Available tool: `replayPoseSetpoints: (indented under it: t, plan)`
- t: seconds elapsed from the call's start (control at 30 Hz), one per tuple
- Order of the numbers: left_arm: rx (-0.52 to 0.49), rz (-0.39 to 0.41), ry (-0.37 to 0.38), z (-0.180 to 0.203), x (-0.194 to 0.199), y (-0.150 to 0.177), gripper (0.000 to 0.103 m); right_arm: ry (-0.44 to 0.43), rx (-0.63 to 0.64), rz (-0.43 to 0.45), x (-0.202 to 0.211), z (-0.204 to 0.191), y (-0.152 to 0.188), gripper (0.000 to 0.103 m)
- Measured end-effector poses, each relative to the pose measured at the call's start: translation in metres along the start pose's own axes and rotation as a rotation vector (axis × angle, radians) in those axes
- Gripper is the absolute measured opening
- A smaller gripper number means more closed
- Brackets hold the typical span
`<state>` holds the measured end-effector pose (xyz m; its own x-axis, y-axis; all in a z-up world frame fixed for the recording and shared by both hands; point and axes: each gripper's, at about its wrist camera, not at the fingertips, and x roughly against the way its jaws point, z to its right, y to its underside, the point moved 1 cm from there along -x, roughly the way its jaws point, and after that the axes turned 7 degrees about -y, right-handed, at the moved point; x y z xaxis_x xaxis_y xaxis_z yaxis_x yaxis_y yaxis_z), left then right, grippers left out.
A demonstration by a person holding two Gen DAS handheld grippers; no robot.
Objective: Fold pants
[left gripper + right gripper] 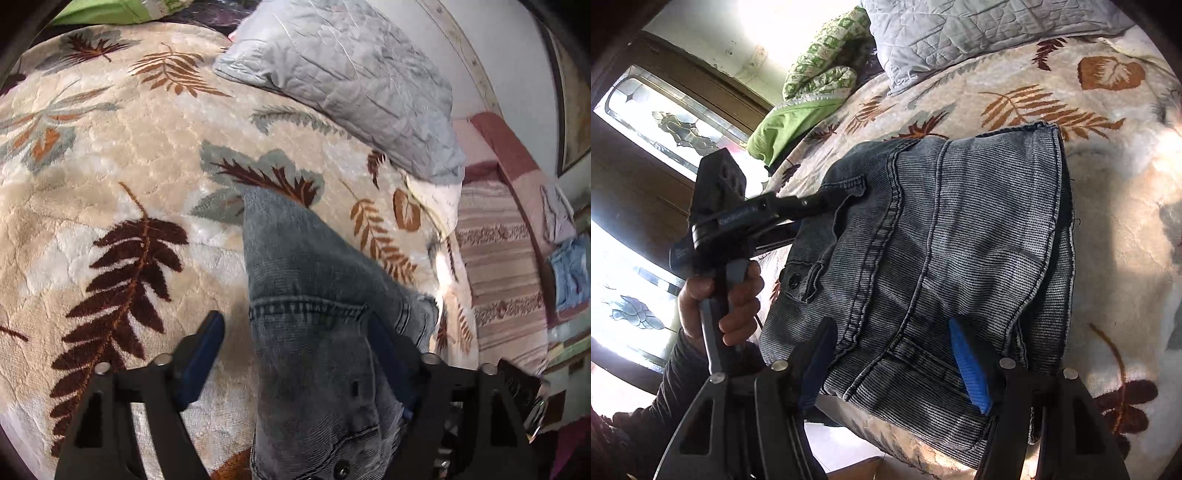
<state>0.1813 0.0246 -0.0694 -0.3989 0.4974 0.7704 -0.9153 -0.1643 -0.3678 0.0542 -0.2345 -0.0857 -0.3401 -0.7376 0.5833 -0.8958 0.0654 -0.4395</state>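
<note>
Grey-blue jeans (pixel 295 266) lie folded on a cream blanket (pixel 110 166) with a leaf pattern. In the left wrist view my left gripper (pixel 297 343) is open wide around the near end of the jeans. Its left finger stands clear of the denim and its right finger is against it. In the right wrist view the jeans (pixel 960 221) form a flat stack, waistband and pocket to the left. My right gripper (pixel 895 360) is open at their near edge, with flat denim between its blue pads (pixel 971 365). A person's hand (pixel 720 306) holds the left tool at the jeans' left side.
A grey quilted pillow (pixel 351 81) lies at the far side of the bed, with a green cloth (pixel 798 122) beside it. A striped pink cover (pixel 498 277) lies beyond the bed's right edge. A dark-framed glass door (pixel 665 122) stands to the left. The jeans sit near the bed's front edge.
</note>
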Motion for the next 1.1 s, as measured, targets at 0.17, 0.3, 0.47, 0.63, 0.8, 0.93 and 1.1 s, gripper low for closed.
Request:
replayPoseSetpoints:
  t: [0.17, 0.3, 0.47, 0.63, 0.8, 0.93, 1.1]
  plan:
    - [0.162, -0.049, 0.105, -0.014, -0.016, -0.033, 0.085, -0.021, -0.015, 0.013, 0.006, 0.003, 0.006, 0.067]
    - [0.123, -0.131, 0.095, -0.005, -0.043, -0.031, 0.045, -0.034, -0.023, 0.013, 0.013, 0.006, 0.009, 0.067]
    - [-0.19, 0.001, -0.139, 0.032, -0.037, -0.021, 0.026, -0.039, -0.028, 0.008, 0.012, 0.007, 0.004, 0.067]
    - [-0.257, 0.033, -0.203, 0.041, -0.035, -0.015, 0.033, -0.019, -0.03, 0.002, 0.006, 0.004, 0.001, 0.067]
    - [-0.071, 0.074, -0.1, 0.012, 0.013, -0.01, 0.067, -0.011, -0.069, -0.022, 0.014, -0.007, -0.011, 0.067]
    - [-0.063, 0.095, -0.087, 0.012, 0.048, 0.027, 0.067, -0.079, -0.085, 0.091, 0.039, -0.016, -0.037, 0.068]
    - [-0.071, 0.048, -0.127, 0.027, 0.041, 0.082, 0.067, -0.099, -0.13, 0.165, 0.026, 0.001, -0.083, 0.072]
